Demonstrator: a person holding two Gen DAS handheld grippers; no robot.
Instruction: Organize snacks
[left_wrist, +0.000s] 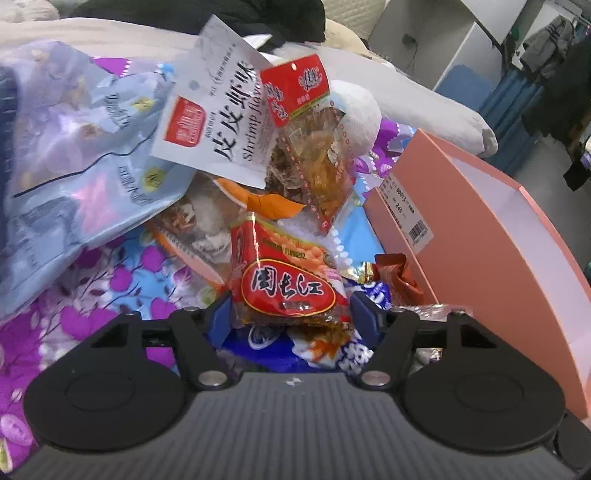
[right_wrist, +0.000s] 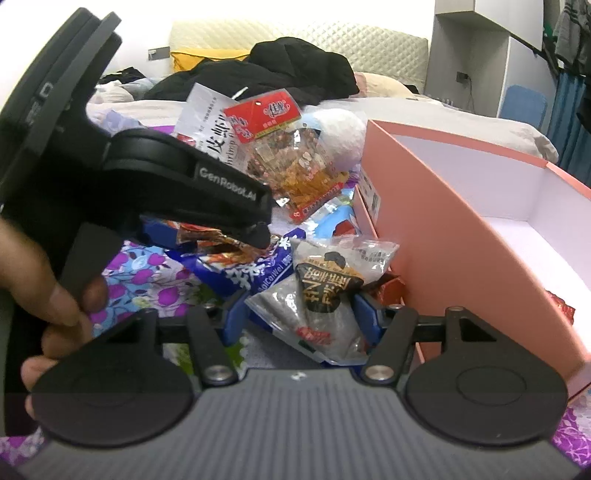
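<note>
Snack pile is sitting on a bed with a slick floral bedsheet (left_wrist: 110, 280) in purple and blue. The left tool (left_wrist: 291, 314) has its blue fingers either side of a crinkly red-and-clear plastic snack packet with a red oval label (left_wrist: 290, 284); the pads look pressed against its sides, so it seems gripped, with the jaws standing fairly wide. Under that packet lies a glossy blue-and-white bag (left_wrist: 351, 354). Behind it leans a flat white shrimp-flavour pouch (left_wrist: 218, 122), a clear packet of orange strips with a red card header (left_wrist: 314, 147), and a big, soft, pale-lilac bag (left_wrist: 74, 158) off to the left.

The right tool (right_wrist: 299, 314) straddles a grey, translucent, puffy packet with a dark brown label (right_wrist: 325, 284), fingers snug at both sides, jaws about medium wide. That packet is resting on the pile, just beside the wall of the pink rigid cardboard box with a smooth white inside (right_wrist: 461, 229). One red wrapper (right_wrist: 561, 304) is in the box. The left tool's black plastic body fills the upper left of the right view, held by a hand (right_wrist: 44, 288).
</note>
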